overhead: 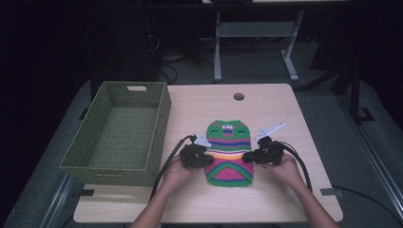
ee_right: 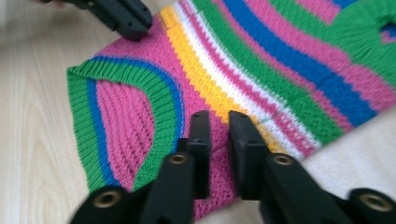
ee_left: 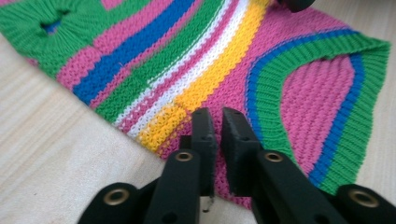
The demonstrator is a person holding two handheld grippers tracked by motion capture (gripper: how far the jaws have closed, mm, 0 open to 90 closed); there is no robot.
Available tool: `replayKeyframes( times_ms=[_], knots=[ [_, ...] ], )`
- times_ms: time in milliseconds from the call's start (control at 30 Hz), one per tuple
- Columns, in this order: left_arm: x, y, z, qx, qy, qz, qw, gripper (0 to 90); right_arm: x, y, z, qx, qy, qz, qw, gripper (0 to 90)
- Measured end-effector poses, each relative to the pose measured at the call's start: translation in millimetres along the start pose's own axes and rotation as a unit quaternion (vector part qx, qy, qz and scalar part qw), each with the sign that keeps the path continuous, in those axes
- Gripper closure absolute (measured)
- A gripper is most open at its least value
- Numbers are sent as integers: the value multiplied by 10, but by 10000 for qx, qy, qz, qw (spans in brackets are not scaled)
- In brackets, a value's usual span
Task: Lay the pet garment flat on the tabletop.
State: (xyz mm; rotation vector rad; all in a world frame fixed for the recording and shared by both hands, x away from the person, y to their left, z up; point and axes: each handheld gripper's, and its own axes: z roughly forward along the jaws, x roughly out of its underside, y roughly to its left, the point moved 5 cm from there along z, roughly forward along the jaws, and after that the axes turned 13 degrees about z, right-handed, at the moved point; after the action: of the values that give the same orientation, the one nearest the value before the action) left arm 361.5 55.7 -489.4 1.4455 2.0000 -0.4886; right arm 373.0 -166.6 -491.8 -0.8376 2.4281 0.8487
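Observation:
A small knitted sweater (overhead: 229,152) in green, pink, blue, yellow and white stripes lies flat on the wooden table (overhead: 280,109). My left gripper (overhead: 210,159) sits at the sweater's left edge and my right gripper (overhead: 246,156) at its right edge, each held by a hand. In the left gripper view the jaws (ee_left: 215,114) stand a narrow gap apart over the pink hem of the sweater (ee_left: 280,70). The right gripper's jaws (ee_right: 218,116) are also slightly apart over the sweater's (ee_right: 280,56) edge. Neither pair of pads visibly presses the knit.
A green woven basket (overhead: 159,123) stands on the table's left side, with nothing inside it. A round cable hole (overhead: 238,96) is at the table's far edge. Bare wood lies to the right and front of the sweater. A desk frame stands behind.

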Motion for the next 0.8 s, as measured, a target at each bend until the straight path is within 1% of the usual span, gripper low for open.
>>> replayKeyframes(
  times_ms=[67,100,167,200,233,267,300,367,400,467,500,600,633,667,700,733,800],
  knots=[
    [2,-2,-44,-1,-60,3,10000,766,-9,-3,-4,32,-50,51,10000,705],
    [1,-6,-64,-20,-93,-33,9999,739,-8,-10,-4,62,-57,80,9999,679],
    [1,-7,-114,-104,-160,-75,9998,687,-6,-18,-13,48,-70,122,9999,660],
    [0,-3,-130,-157,-198,-87,9996,663,-5,-26,-26,94,-86,72,9999,648],
    [6,-4,-154,-197,-198,-129,9995,635,-5,-25,-33,90,-113,85,9999,629],
    [6,-4,-154,-197,-198,-129,9995,595,-5,-25,-33,90,-113,85,9999,629],
    [15,-8,-185,-225,-240,-202,9993,571,-8,-31,-66,136,-164,118,9997,585],
    [29,-14,-223,-329,-221,-173,9991,527,-5,-24,-92,184,-173,99,9996,555],
    [34,-21,-238,-342,-271,-199,9988,505,-5,-23,-113,229,-199,77,9995,527],
    [38,-24,-248,-346,-294,-209,9988,495,-4,-22,-148,270,-242,83,9993,480],
    [50,-26,-263,-398,-308,-216,9985,477,-5,-19,-169,278,-277,138,9991,464],
    [63,-22,-266,-410,-335,-267,9982,448,0,-17,-200,310,-323,89,9990,448],
    [77,-16,-270,-446,-325,-295,9980,429,14,-14,-234,347,-380,103,9986,424],
    [82,-19,-272,-434,-337,-311,9980,424,20,-21,-241,350,-377,96,9986,413],
    [86,-22,-272,-464,-327,-310,9979,415,36,-23,-249,349,-354,128,9987,401],
    [86,-22,-272,-464,-327,-310,9979,397,48,-25,-258,361,-354,136,9986,399],
    [90,-32,-285,-468,-320,-302,9979,388,61,-30,-271,377,-351,122,9986,397]
  ],
)
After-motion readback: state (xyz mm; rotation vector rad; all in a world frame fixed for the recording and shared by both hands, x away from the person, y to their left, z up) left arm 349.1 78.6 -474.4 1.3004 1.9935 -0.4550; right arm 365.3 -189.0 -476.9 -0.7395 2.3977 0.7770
